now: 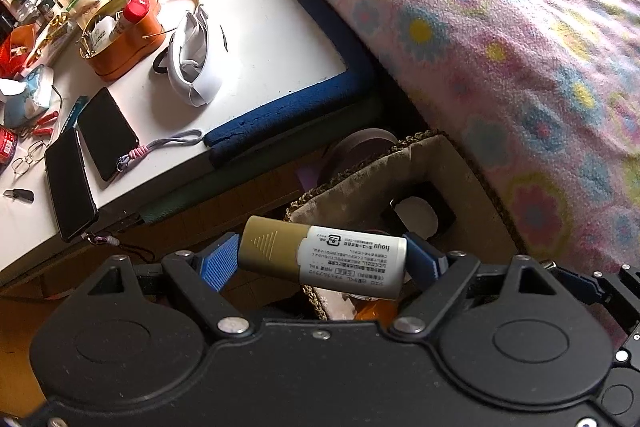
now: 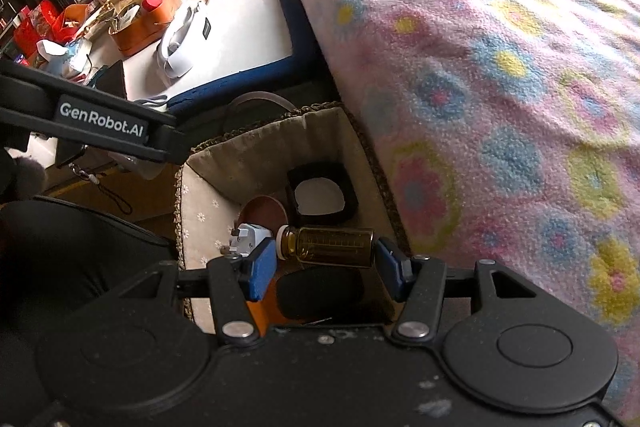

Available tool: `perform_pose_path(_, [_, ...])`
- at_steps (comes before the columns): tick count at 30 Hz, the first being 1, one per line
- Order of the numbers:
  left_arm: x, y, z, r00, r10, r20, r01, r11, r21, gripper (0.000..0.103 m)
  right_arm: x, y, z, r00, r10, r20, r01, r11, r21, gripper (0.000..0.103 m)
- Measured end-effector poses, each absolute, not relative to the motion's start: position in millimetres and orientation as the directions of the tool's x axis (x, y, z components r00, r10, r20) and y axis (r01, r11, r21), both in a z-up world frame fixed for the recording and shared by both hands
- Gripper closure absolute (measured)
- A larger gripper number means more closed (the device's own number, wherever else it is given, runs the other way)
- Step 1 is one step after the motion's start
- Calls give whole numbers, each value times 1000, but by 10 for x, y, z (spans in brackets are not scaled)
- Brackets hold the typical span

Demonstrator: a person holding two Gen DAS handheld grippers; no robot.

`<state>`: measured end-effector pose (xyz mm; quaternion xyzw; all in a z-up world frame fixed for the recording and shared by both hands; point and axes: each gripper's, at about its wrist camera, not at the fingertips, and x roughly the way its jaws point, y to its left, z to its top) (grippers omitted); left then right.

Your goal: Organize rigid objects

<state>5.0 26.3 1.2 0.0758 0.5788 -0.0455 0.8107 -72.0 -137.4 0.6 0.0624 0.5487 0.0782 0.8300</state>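
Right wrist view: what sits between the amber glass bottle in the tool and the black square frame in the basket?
A round reddish-brown lid lies between the amber bottle and the black frame, seen in the right wrist view.

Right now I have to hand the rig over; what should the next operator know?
Left gripper: shut on a white tube with a gold cap, held crosswise above the fabric-lined woven basket.
Right gripper: shut on a small amber glass bottle, held over the same basket.
Already in the basket: white plug, black square frame, brown disc.
Left: drop both held items in.
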Motion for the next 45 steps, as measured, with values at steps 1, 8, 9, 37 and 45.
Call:
perform_pose_path(1, [51, 260, 8, 324, 14, -946, 165, 984, 71, 20, -717, -1373, 11, 389, 196, -900, -60, 981, 187, 48])
perform_pose_path(8, [54, 244, 4, 323, 19, -946, 170, 982, 77, 18, -700, -1377, 31, 397, 195, -897, -55, 980, 189, 44])
perform_pose_path(9, [55, 242, 3, 322, 21, -947, 169, 982, 79, 18, -703, -1378, 28, 396, 195, -897, -54, 980, 189, 43])
perform_pose_path(37, [55, 216, -36, 295, 79, -952, 170, 976, 134, 17, -712, -1453, -67, 357, 150, -922, 23, 985, 169, 7])
perform_pose_path(45, [37, 228, -17, 297, 57, -953, 171, 979, 112, 17, -695, -1461, -105, 328, 120, -937, 45, 989, 142, 0])
